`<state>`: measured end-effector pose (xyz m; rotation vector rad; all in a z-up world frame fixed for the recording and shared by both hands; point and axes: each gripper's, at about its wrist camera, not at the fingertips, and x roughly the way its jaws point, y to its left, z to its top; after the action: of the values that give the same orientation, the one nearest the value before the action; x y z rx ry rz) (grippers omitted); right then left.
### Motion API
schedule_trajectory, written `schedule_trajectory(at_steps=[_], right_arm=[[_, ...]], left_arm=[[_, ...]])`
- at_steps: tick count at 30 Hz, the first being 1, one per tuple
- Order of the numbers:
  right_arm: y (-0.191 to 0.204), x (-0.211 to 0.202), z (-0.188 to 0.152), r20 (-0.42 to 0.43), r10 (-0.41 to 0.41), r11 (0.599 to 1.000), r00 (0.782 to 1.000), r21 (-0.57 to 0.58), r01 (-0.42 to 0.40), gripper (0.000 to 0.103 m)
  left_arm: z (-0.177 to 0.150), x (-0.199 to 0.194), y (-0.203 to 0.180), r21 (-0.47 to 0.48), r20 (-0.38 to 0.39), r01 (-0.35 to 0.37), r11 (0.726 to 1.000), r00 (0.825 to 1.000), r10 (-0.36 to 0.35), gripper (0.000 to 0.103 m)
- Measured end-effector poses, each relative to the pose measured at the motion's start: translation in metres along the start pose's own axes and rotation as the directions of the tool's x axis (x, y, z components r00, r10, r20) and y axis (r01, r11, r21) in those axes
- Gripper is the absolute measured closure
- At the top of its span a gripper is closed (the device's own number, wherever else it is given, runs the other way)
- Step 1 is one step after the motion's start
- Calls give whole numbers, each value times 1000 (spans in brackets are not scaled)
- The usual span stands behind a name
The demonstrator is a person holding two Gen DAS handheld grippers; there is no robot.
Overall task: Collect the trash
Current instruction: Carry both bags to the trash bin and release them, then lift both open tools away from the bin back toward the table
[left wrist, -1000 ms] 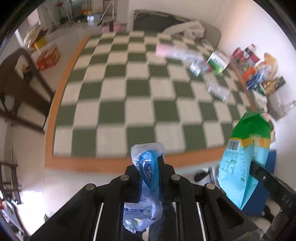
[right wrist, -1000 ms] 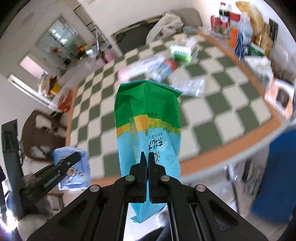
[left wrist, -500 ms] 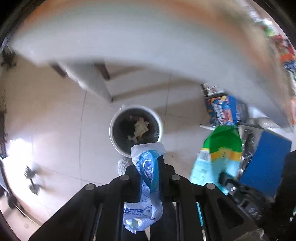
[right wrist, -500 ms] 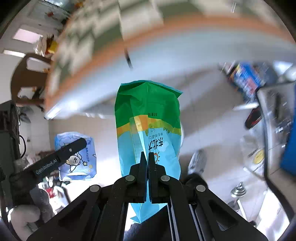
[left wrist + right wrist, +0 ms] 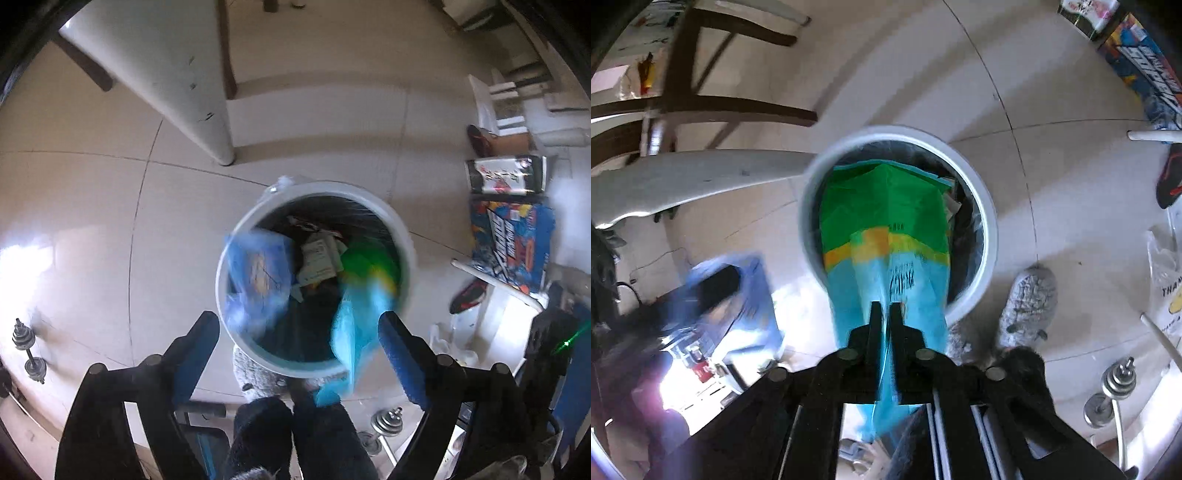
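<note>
A white round trash bin (image 5: 403, 236) with a dark liner and some paper in it stands on the floor below me. My left gripper (image 5: 297, 328) is open wide above its near rim and its jaws are opening. The blue wrapper (image 5: 258, 275) is blurred, free of the pads, over the bin's left side. In the right wrist view my right gripper (image 5: 885, 319) points down at the bin (image 5: 988, 206). Its jaws are opening, with a narrow gap. The green and cyan bag (image 5: 886, 206) hangs between them, blurred, its top inside the bin. The left wrist view shows the bag (image 5: 364, 295) too.
A white table leg (image 5: 207, 110) stands behind the bin. Colourful boxes (image 5: 509, 236) lie to the right and small dumbbells (image 5: 29, 354) to the left. A person's grey slippers (image 5: 1030, 302) stand right beside the bin, and a dark wooden chair (image 5: 701, 103) is at the far left.
Both grippers dropped from above the checkered table to just over the bin. The left jaws opened and let go of the blue wrapper. The right jaws parted on the green bag.
</note>
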<state>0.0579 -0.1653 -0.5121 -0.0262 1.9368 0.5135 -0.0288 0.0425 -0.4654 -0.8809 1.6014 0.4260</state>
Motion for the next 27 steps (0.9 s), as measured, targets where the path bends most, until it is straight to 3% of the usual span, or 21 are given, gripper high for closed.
schedule_trajectory(at_steps=[1, 3, 7, 9, 13, 27], right_arm=[[-3, 4, 2, 0, -14, 1000, 1000, -3, 14, 48], [-3, 8, 3, 14, -64, 998, 998, -26, 64, 36], [4, 2, 1, 54, -200, 976, 978, -78, 204, 2], [9, -5, -3, 87, -269, 956, 959, -97, 277, 0], [10, -20, -10, 131, -348, 925, 928, -116, 363, 0], [48, -112, -50, 222, -349, 915, 911, -128, 382, 0]], left_arm=[[0, 3, 3, -4, 0, -14, 1000, 1000, 14, 4], [-3, 3, 7, 0, 5, -39, 999, 999, 39, 1], [-13, -11, 6, 37, 70, -114, 993, 991, 111, 1], [-18, -18, 6, 58, 100, -163, 985, 983, 157, 1], [-28, -32, 3, 82, 115, -185, 979, 978, 175, 1], [-79, -106, -24, 107, 147, -185, 977, 975, 169, 1]])
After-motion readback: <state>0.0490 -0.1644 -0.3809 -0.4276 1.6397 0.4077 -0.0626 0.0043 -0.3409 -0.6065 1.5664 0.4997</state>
